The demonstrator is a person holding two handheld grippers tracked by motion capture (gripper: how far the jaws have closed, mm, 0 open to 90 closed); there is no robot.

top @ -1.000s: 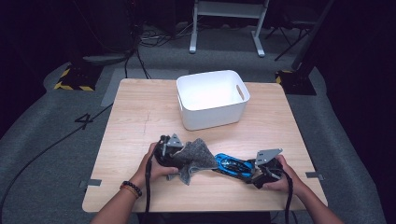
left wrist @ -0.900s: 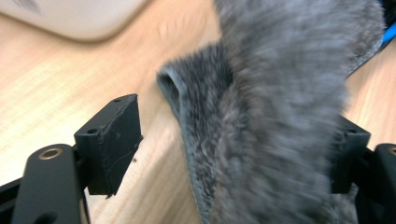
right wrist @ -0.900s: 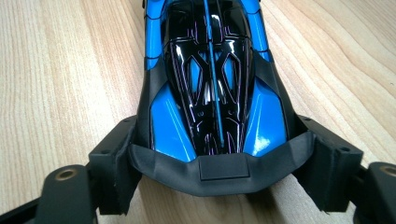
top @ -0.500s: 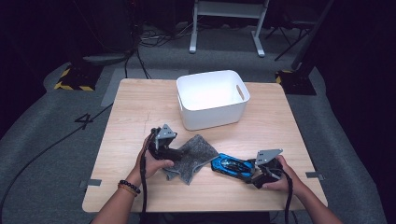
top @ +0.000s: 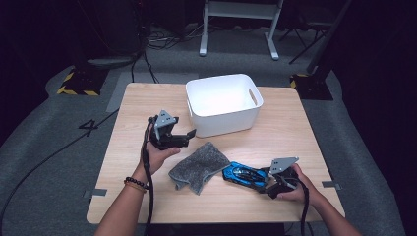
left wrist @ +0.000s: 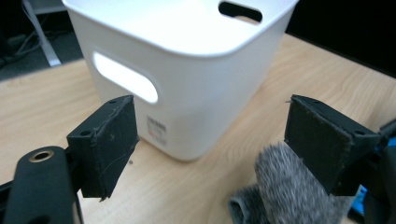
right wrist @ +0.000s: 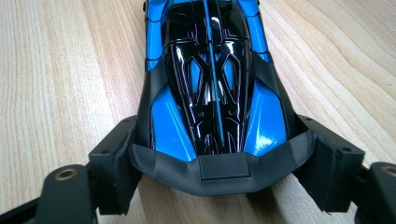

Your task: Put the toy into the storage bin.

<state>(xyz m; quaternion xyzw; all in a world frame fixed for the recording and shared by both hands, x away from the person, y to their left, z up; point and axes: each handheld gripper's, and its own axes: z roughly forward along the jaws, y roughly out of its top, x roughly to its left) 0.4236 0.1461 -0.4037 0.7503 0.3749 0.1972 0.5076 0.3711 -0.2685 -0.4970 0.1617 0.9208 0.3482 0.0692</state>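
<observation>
the blue toy car (top: pixel 244 174) is being gripped at its rear by the right claw (top: pixel 267 180) near the desk's (top: pixel 295 128) right edge; the pads (right wrist: pixel 114 168) pressing its sides are being shown in the right gripper view. the left claw (top: pixel 189 136), just opened wide and empty, is being held beside the white bin (left wrist: pixel 187 70), above the grey cloth (top: pixel 199 166).

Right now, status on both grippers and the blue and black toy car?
Left gripper open, empty, raised beside white plastic bin. Right gripper clamped on blue and black toy car, tail end. Grey fuzzy cloth lies beside car.
</observation>
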